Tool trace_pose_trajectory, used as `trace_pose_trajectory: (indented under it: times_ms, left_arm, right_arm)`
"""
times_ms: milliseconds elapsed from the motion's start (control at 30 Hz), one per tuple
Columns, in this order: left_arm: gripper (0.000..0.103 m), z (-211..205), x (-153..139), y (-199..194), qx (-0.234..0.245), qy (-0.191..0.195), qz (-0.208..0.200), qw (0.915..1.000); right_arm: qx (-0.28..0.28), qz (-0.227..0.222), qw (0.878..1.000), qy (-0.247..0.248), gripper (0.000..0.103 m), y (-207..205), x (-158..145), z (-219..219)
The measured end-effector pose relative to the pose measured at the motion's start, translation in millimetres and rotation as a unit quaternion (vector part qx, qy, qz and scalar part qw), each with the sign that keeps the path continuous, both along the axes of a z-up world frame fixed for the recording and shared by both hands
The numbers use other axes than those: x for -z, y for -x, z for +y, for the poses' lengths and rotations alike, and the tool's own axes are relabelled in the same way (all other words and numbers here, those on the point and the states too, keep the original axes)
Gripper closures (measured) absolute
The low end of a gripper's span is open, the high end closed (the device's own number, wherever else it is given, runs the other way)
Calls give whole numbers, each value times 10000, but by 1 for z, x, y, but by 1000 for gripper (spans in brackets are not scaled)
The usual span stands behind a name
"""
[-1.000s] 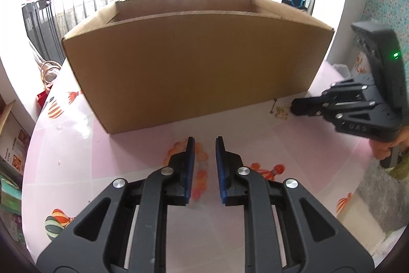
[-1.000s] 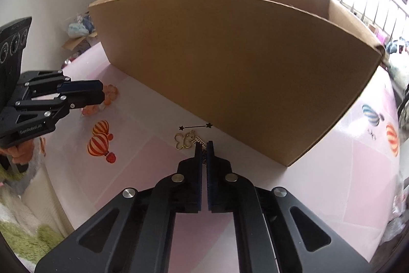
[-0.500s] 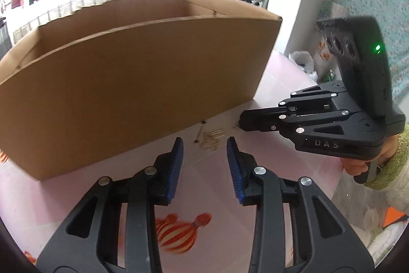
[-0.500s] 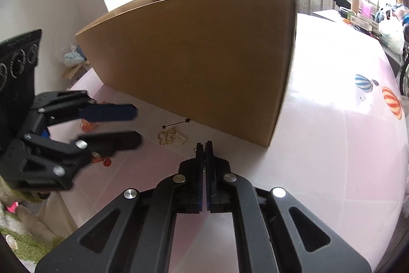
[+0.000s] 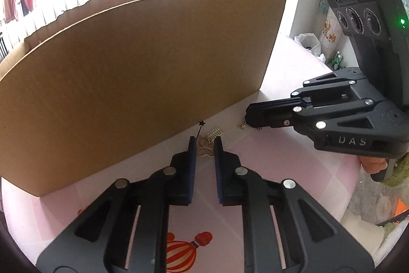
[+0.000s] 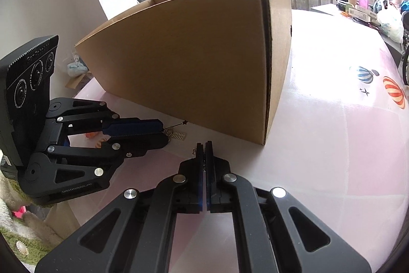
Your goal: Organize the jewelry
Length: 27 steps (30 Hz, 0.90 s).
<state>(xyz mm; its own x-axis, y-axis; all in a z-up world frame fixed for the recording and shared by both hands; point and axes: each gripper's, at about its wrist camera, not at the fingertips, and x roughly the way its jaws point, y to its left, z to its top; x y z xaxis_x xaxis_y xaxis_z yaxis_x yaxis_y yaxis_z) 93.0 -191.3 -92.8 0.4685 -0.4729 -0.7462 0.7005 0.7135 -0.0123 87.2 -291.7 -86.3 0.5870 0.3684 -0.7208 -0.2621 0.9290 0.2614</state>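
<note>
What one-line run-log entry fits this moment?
left hand-held gripper: jaws just closing, gold charm between, grip unclear | right hand-held gripper: shut beside small earring | box: behind both

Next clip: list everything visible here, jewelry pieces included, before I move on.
cardboard box: 1, brown, on the table behind the jewelry
tablecloth: 1, pink with balloon prints, under everything
star pin: 1, black, at the box's base
ladder-shaped charm: 1, gold, beside the pin
butterfly pendant: 1, gold, between the left gripper tips
small gold piece: 1, at the right gripper tips
left gripper: 1, black, blue-padded fingers just closing around the pendant, contact unclear
right gripper: 1, black, shut
hand: 1, holding the right gripper
</note>
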Motion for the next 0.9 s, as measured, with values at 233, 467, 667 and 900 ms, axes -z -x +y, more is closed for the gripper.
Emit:
trace_pose_trajectory:
  times_ms: [233,467,667,900]
  left_arm:
    - [91,14,-3,15,-9,-65,-89,9999]
    - [91,26,-1,19,-143,97,-50,9998]
    - [103,37,5,18,-390,327,119,9986]
    - [103,46,3,11,-615,422,187,9970]
  right_arm:
    - [36,-9,10000,-91,101,0,-1,-6]
    - [12,-67,9999,-103,101,1,-4,-2]
    - [-21,-127,9998,-176,101,4,-9,-2]
    - [-37,-139,9996,-228,101,8,-16,1]
